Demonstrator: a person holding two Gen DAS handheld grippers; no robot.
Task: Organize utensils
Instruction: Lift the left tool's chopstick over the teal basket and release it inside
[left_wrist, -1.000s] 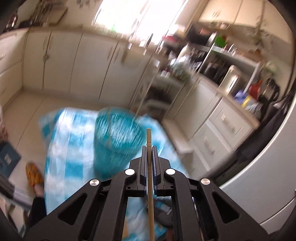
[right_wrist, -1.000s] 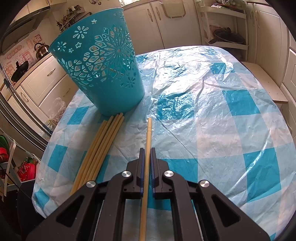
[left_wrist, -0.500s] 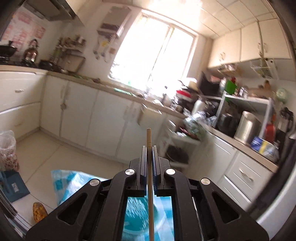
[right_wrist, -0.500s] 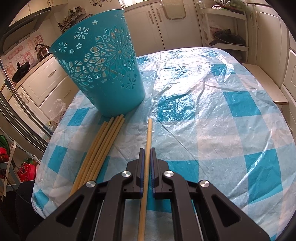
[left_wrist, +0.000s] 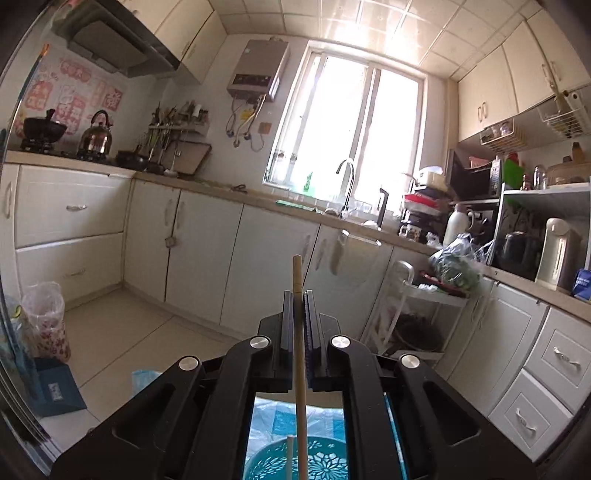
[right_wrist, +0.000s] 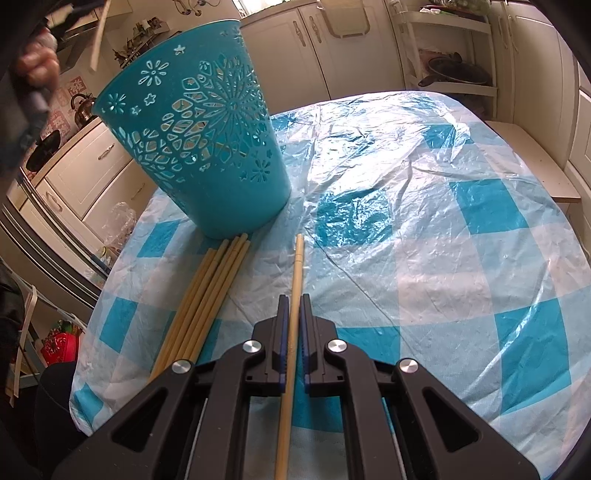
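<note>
Wooden chopstick (left_wrist: 297, 314) sits clamped in your left gripper (left_wrist: 298, 295) above the teal basket (left_wrist: 317, 461) at lower centre; your right gripper (right_wrist: 294, 302) pinches another chopstick (right_wrist: 296, 273) on the checked tablecloth (right_wrist: 424, 229).

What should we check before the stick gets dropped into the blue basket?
1. Left gripper shut on its wooden chopstick: ok.
2. Teal cut-out plastic basket upright on the checked tablecloth: ok.
3. Basket directly beneath the left chopstick: ok, its inside shows below.
4. Chopstick's lower tip inside the rim: cannot tell.
5. Right gripper shut on its own chopstick, away from the basket: ok.
6. Loose chopstick bundle beside the basket, out of the way: ok.
</note>
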